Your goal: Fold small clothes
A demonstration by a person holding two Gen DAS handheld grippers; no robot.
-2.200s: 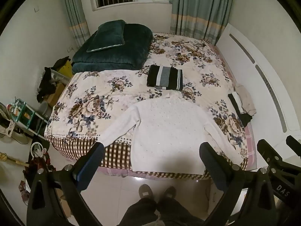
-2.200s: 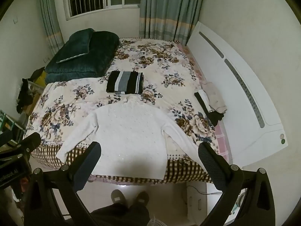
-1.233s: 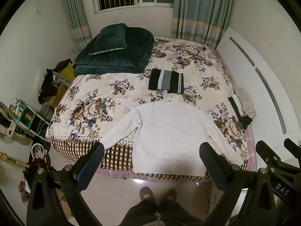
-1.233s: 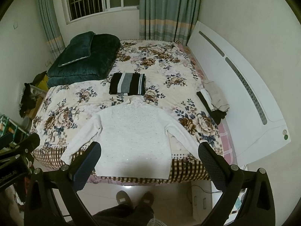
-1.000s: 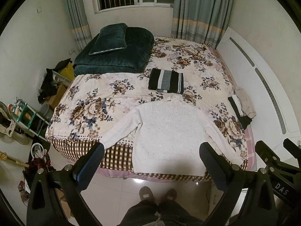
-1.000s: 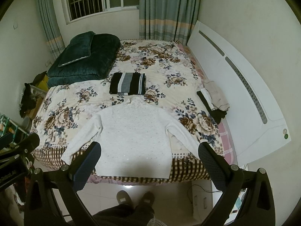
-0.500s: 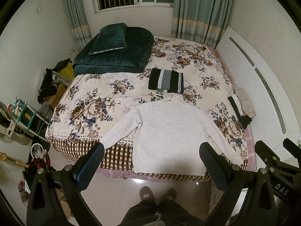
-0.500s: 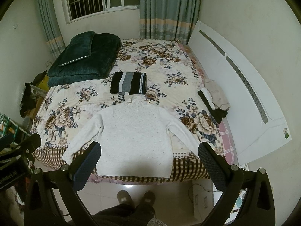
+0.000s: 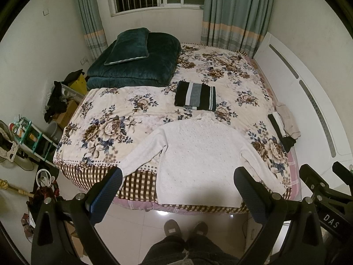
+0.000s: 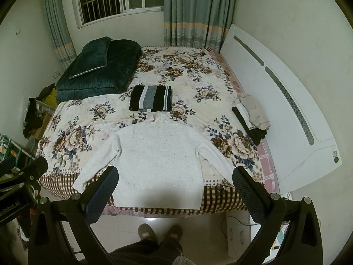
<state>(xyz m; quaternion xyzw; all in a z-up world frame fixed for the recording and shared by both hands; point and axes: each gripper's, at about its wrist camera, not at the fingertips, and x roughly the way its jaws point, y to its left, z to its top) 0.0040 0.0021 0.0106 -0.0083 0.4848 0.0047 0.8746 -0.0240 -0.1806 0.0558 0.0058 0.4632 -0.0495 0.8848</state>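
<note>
- White sweater lies spread flat at the bed's near edge, sleeves out (hem hanging over the side).
- Folded striped garment sits just beyond its collar, mid-bed.
- Left gripper and right gripper hover above the floor, jaws wide apart, holding nothing.

white sweater | spread flat, sleeves out | bed's near edge, hem overhanging
</note>
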